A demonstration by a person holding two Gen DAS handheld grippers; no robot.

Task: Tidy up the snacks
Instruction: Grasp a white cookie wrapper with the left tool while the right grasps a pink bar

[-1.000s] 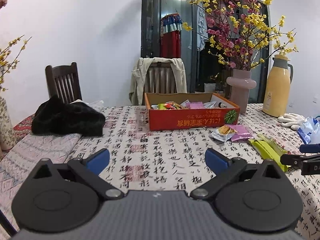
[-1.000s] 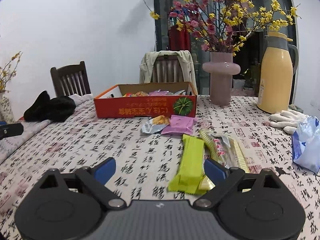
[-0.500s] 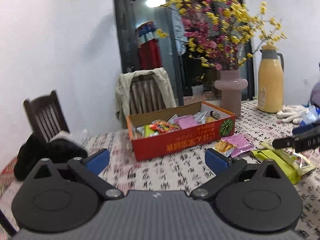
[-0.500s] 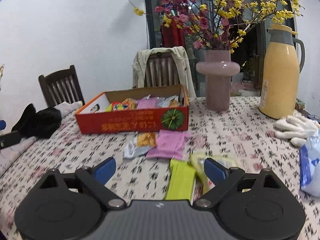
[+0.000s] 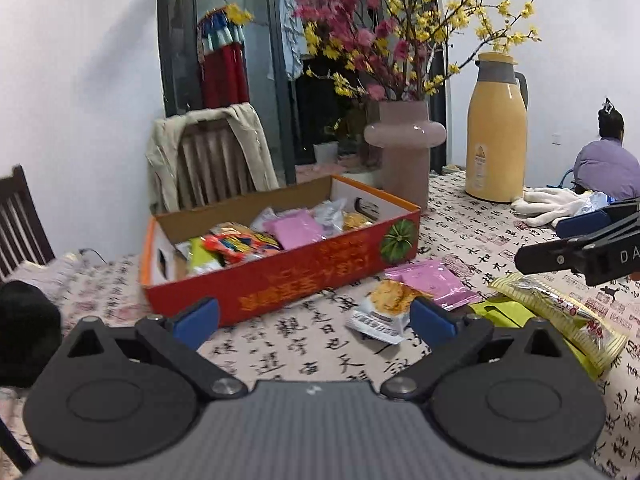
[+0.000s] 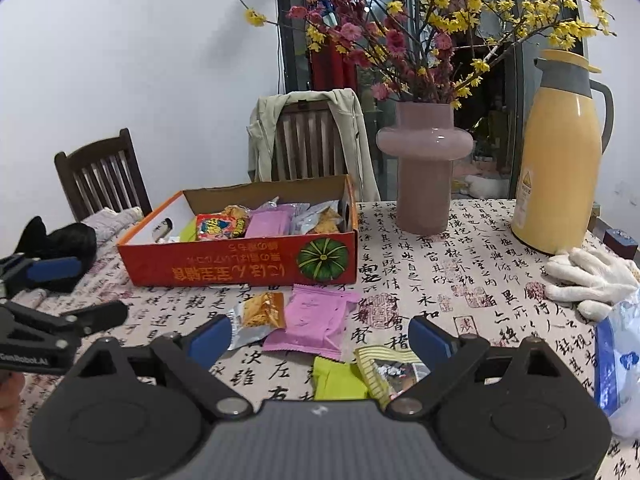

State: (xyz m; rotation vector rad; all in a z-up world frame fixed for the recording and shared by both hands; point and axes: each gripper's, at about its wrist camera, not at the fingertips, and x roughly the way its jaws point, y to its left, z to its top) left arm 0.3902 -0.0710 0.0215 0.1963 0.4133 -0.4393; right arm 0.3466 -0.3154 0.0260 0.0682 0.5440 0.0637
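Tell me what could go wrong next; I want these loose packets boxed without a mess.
The pink packet overlaps the orange-printed packet, so a pinch may drag both. The pink vase stands close beside the red box; a wide swing could tip it. Both grippers, left gripper and right gripper, are open and near each other.

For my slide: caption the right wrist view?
Open right gripper hovers over loose snack packets before the orange box.
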